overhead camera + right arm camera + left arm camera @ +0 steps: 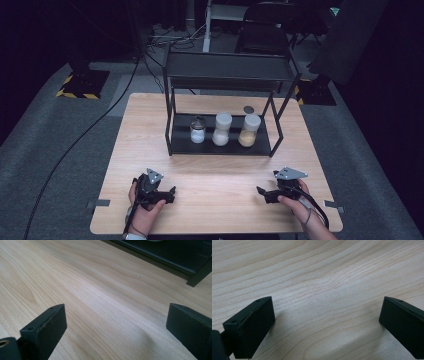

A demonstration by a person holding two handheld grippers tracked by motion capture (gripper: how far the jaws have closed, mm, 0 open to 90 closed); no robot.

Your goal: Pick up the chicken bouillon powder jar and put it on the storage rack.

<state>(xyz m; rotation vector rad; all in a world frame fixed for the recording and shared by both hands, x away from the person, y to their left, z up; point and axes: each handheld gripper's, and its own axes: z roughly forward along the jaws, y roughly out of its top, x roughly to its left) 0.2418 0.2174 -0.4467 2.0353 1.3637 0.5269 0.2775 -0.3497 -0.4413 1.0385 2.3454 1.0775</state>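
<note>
Three lidded jars (222,129), holding white, white and tan powder, on rack (220,144); both tools gape, empty.

Lab or recording studio, not home. Light wooden table (215,205) stands alone on grey carpet floor (60,165), dark curtained surround. Beyond jaws: black metal two-tier shelf rack (225,75) on table. Farther past it: black cables (100,120) trailing over floor, yellow-black hazard-striped stand bases (82,82) at both sides, white desk leg (207,35), black chair (265,30).
</note>
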